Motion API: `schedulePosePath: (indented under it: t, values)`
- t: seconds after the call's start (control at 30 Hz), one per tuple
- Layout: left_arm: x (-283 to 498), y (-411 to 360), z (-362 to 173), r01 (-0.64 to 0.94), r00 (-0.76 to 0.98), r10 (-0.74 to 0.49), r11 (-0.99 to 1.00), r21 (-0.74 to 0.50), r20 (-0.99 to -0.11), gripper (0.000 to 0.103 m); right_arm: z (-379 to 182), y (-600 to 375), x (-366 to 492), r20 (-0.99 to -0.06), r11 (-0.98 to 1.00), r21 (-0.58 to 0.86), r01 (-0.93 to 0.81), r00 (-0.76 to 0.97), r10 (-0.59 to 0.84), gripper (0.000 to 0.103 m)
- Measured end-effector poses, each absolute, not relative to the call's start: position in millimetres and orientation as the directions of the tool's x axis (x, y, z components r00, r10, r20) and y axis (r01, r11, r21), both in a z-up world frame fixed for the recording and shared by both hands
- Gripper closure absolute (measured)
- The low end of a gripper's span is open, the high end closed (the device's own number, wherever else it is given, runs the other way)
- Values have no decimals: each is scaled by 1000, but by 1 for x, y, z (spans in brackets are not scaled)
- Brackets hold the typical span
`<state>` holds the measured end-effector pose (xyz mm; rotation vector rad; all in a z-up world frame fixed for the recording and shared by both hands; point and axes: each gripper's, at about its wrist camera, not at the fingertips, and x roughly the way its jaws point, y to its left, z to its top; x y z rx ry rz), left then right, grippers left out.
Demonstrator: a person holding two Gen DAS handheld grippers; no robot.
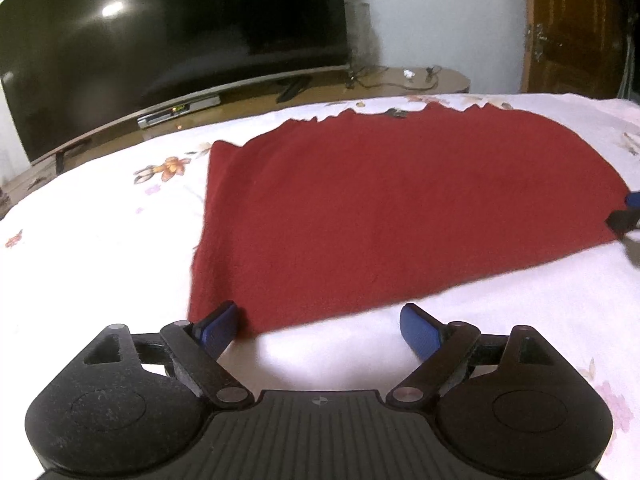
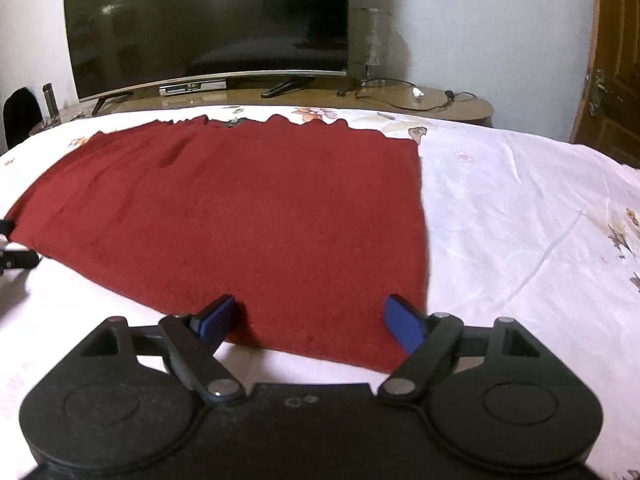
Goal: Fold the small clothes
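Note:
A dark red garment [image 1: 380,208] lies spread flat on a white flowered bedsheet [image 1: 100,240]; the same garment [image 2: 248,216] fills the middle of the right wrist view. My left gripper [image 1: 316,324] is open at the garment's near left corner, its left blue pad over the cloth edge and its right pad over bare sheet. My right gripper [image 2: 310,316] is open over the near right corner, with the red hem lying between its blue fingers, not pinched. The right gripper's tip [image 1: 628,216] shows at the left view's right edge.
A large dark television [image 2: 208,24] stands on a low wooden cabinet [image 2: 440,100] beyond the bed, with a set-top box, cables and a glass lamp [image 2: 374,40]. A wooden door [image 2: 616,80] is at the far right. White sheet [image 2: 520,220] extends right of the garment.

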<state>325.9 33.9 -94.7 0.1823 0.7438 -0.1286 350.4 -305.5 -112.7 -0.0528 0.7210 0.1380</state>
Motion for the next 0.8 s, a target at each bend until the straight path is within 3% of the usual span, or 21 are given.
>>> schedulePosePath:
  t: [0.1, 0.17, 0.3, 0.5, 0.8]
  values:
    - [309, 43, -87, 154, 725, -43, 983, 101, -687, 16, -97, -311, 335, -632, 991, 39, -129, 765, 125, 25]
    - [297, 54, -83, 118, 718, -73, 993, 17, -692, 16, -90, -313, 324, -624, 992, 40, -121, 772, 119, 25]
    - [284, 75, -91, 20, 674, -250, 947, -322, -695, 16, -81, -314, 303, -615, 993, 65, -100, 780, 119, 25]
    - [300, 103, -107, -145, 727, -342, 772, -619, -596, 16, -74, -303, 295, -606, 989, 107, -102, 782, 146, 25]
    - [328, 111, -128, -194, 807, -317, 656, -729, -499, 16, -64, -292, 316, -576, 979, 161, -122, 794, 194, 25]
